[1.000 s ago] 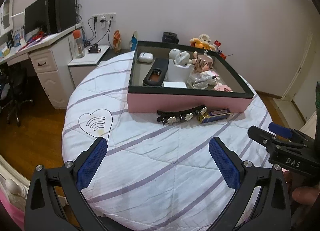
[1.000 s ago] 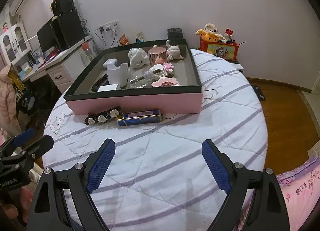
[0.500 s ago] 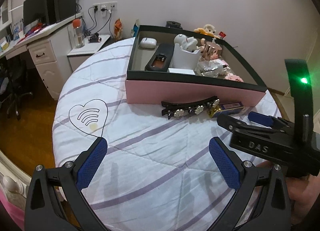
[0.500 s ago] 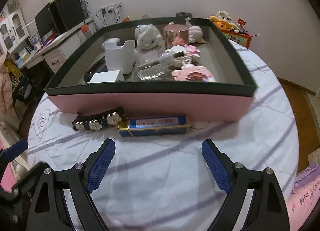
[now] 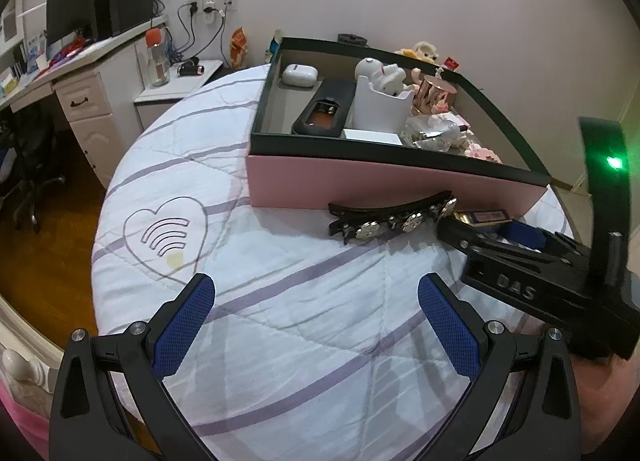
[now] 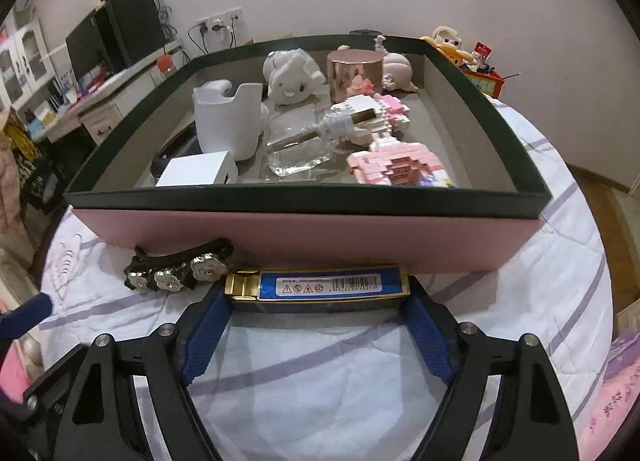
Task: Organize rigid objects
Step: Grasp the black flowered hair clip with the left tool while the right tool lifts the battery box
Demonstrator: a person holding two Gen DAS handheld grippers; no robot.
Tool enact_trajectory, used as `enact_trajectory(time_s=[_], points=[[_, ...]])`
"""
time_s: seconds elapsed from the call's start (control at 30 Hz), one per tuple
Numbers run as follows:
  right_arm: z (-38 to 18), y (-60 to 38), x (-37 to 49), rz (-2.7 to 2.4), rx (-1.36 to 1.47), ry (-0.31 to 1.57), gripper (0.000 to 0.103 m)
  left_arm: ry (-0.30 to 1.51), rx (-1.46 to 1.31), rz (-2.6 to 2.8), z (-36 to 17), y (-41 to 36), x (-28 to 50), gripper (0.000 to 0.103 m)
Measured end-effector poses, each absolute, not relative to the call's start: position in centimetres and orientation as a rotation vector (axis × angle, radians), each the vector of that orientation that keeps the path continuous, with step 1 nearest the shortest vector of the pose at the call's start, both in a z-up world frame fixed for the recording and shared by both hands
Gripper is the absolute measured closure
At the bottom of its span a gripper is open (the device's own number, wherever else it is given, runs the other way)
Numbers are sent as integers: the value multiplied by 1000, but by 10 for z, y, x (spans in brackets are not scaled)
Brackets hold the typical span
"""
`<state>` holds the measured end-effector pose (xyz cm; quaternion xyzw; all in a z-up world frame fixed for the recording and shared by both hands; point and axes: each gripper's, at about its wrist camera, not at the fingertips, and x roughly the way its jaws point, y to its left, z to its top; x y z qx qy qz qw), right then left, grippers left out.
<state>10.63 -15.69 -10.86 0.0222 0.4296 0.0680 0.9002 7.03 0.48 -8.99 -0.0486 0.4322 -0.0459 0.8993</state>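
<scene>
I log a blue and gold lighter (image 6: 334, 289) with a white barcode label between my right gripper's (image 6: 318, 335) blue mesh-textured pads. Beyond the jaws: a pink box (image 6: 304, 235) rimmed dark green, grey-lined. To their left, a black hair clip (image 6: 176, 265) with silver flowers; beneath, a white quilt (image 6: 320, 393) striped lavender.

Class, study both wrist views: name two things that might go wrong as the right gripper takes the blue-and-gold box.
1. The right gripper, whose jaws have just been closing, spans the blue-and-gold box end to end; it may pivot or slip.
2. The hair clip touches the box's gold end and may be dragged along.
</scene>
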Motion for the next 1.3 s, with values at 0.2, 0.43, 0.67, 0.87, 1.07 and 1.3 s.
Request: enact_trajectory(time_s=[0.2,0.43,0.67,0.87,1.07,1.3], points=[[-102,-181,90,117,90,870,20,893,-103,-102,-88,-11,83,0],[-99,-219,79,58,112,866,20,933,-84,-102,-98,-42,108,0],[-101,-227,83,64,116,870,20,971,-37,-26,-117,-59,132,0],[-105,-222,85,74,111,874,20,955,3,-5,-119,-66,139,0],[-104,-221,83,81,112,874,20,936,-4,-25,-116,-64,136,7],[-101,-220,79,82,111,874,20,917,-31,-67,-113,-61,124,7]])
